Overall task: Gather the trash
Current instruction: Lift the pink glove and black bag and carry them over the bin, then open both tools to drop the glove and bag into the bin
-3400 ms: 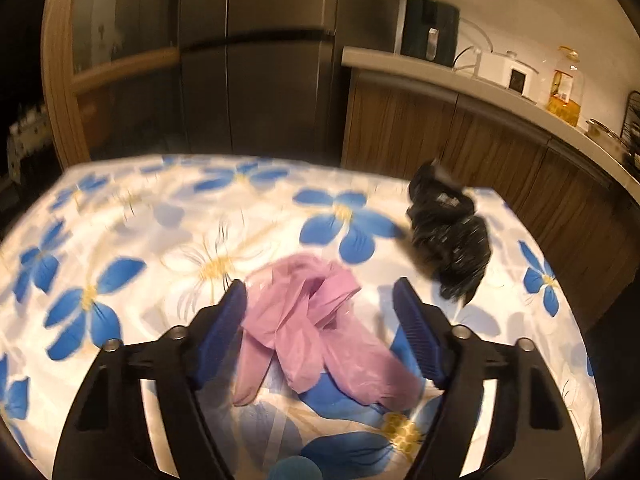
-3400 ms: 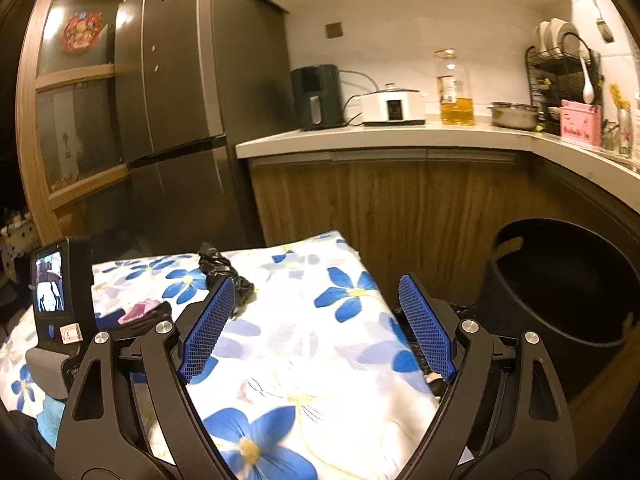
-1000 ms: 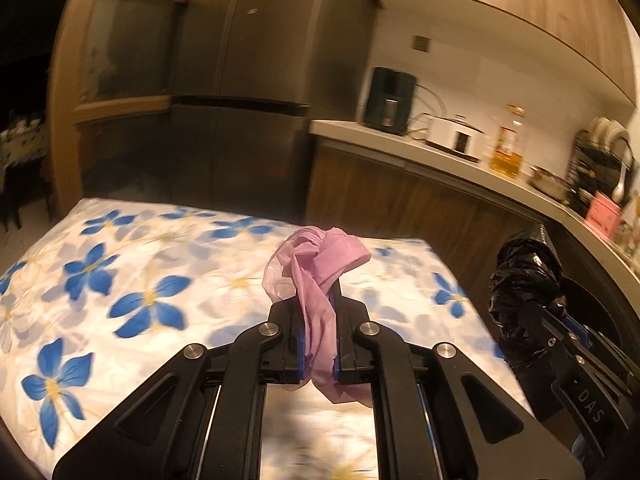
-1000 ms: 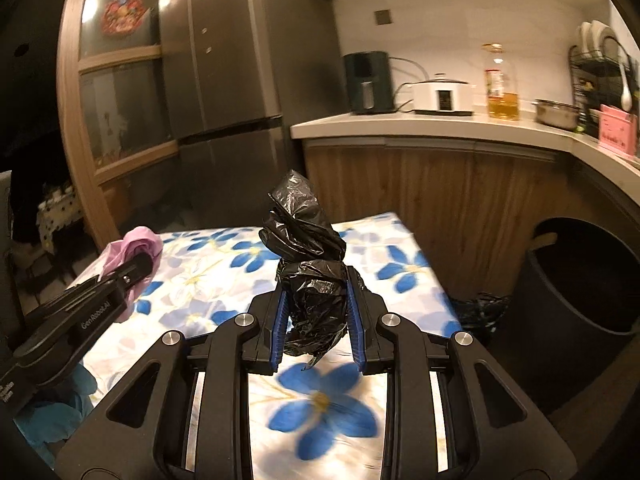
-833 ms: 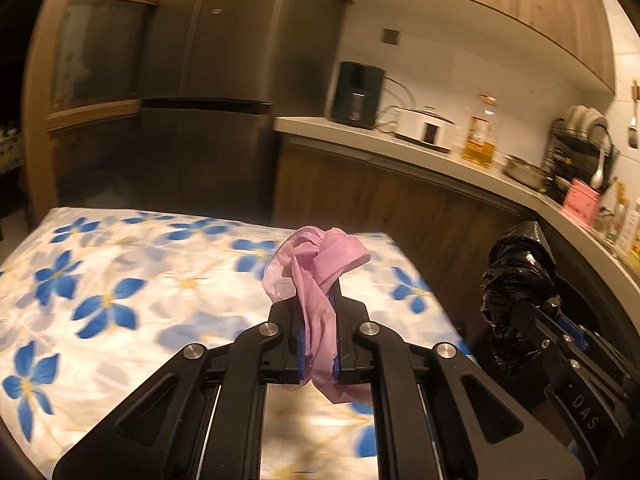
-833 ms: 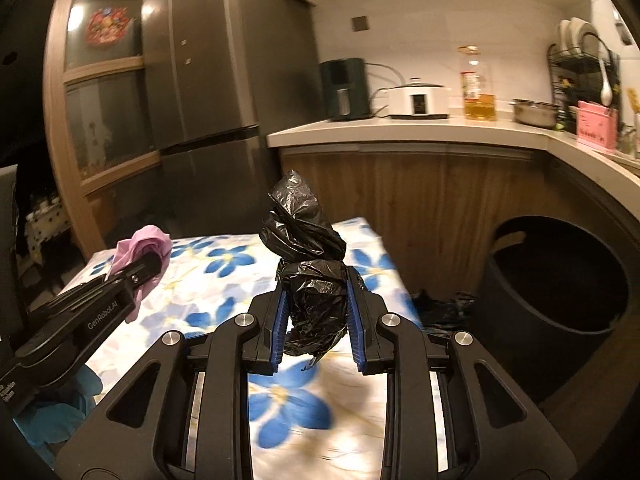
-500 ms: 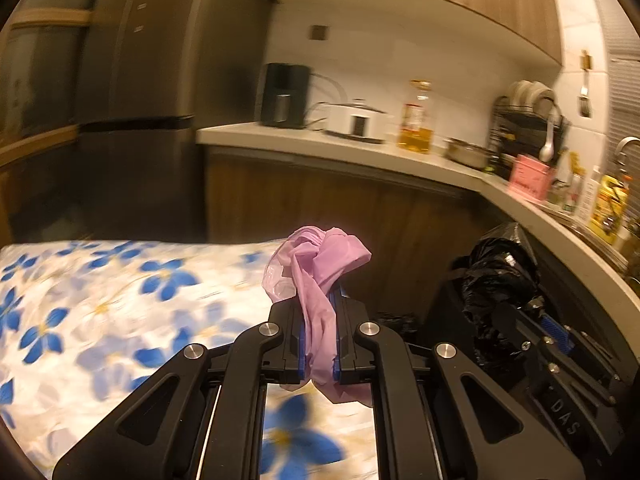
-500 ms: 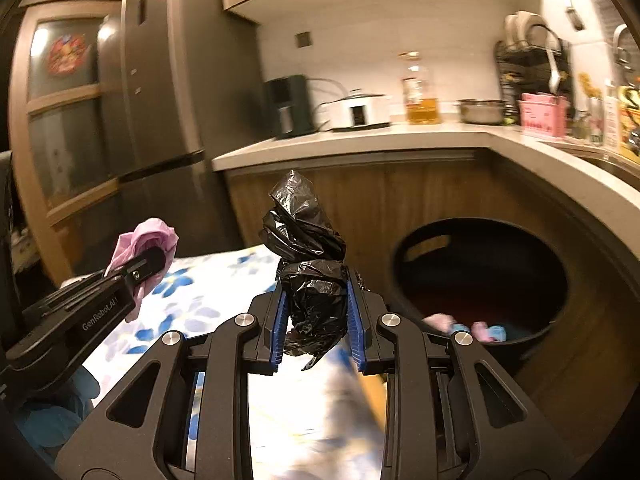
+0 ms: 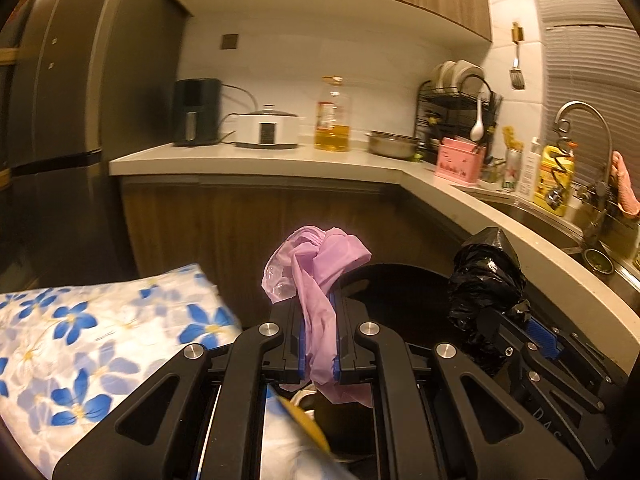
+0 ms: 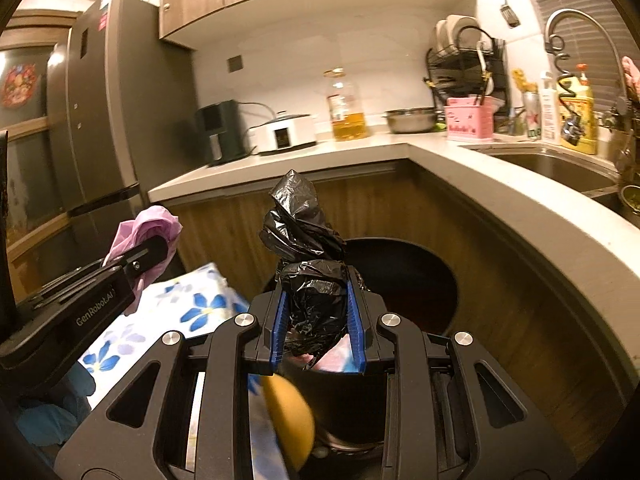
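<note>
My left gripper (image 9: 319, 334) is shut on a crumpled pink plastic bag (image 9: 316, 268), which also shows at the left of the right wrist view (image 10: 148, 224). My right gripper (image 10: 316, 322) is shut on a crumpled black plastic bag (image 10: 304, 240), seen too at the right of the left wrist view (image 9: 486, 280). Both grippers hang over the near rim of a round black trash bin (image 10: 404, 276) below the counter; the bin also shows in the left wrist view (image 9: 400, 288). Pale and pink trash lies inside the bin.
A table with a blue-flowered cloth (image 9: 80, 332) lies to the left. A wooden cabinet under an L-shaped counter (image 10: 500, 200) curves behind and right of the bin. A fridge (image 10: 100, 120) stands at left. A sink (image 10: 552, 164) is at right.
Both grippers have swung right from above the table to over the bin, each still holding its bag. The bin's opening is now right below the fingers.
</note>
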Demonstrator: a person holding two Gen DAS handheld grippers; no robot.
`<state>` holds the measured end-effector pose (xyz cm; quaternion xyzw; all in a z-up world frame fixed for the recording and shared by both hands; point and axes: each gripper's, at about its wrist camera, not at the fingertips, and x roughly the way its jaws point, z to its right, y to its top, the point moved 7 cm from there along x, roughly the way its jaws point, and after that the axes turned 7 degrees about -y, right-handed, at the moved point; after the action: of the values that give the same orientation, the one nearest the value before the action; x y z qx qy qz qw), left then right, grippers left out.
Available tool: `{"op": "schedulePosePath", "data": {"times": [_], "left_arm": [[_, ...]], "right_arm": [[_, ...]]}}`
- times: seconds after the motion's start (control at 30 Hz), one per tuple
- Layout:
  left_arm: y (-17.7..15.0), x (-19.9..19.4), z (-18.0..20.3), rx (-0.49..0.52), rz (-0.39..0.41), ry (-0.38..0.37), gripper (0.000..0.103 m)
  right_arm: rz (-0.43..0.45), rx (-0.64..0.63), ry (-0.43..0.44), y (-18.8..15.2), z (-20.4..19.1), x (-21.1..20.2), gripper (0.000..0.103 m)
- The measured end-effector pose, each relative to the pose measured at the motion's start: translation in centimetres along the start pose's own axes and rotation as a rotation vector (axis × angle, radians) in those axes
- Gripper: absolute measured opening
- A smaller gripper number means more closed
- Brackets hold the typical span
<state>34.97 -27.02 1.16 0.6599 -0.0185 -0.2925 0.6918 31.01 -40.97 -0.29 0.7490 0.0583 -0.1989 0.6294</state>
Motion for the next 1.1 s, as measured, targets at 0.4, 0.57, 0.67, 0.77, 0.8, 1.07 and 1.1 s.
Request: {"op": "schedulePosePath", "data": {"times": [0.4, 0.57, 0.67, 0.77, 0.8, 1.07, 1.1], "left_arm": [[1.1, 3.2, 3.7, 0.035, -0.005, -0.103, 0.009], [1.2, 4.6, 4.6, 0.049, -0.014, -0.127, 0.009], [1.3, 5.3, 5.0, 0.049, -0.018, -0.153, 0.009], [1.3, 5.9, 5.1, 0.048, -0.022, -0.177, 0.01], [1.4, 6.0, 5.2, 0.049, -0.023, -0.179, 0.01], [1.5, 6.4, 5.7, 0.072, -0.007, -0.218, 0.037], [1.5, 6.5, 5.6, 0.072, -0.005, -0.213, 0.042]], "right_arm": [[0.029, 0.038, -0.042, 1.7, 3.2, 0.5, 0.026], [0.032, 0.045, -0.044, 2.4, 3.6, 1.1, 0.026], [0.034, 0.042, -0.042, 2.7, 3.8, 1.6, 0.026], [0.036, 0.035, -0.047, 3.1, 3.9, 2.1, 0.027], [0.037, 0.035, -0.048, 3.2, 4.0, 2.2, 0.027], [0.034, 0.03, -0.052, 3.8, 3.9, 3.6, 0.03], [0.031, 0.029, -0.058, 3.9, 3.9, 3.8, 0.03]]}}
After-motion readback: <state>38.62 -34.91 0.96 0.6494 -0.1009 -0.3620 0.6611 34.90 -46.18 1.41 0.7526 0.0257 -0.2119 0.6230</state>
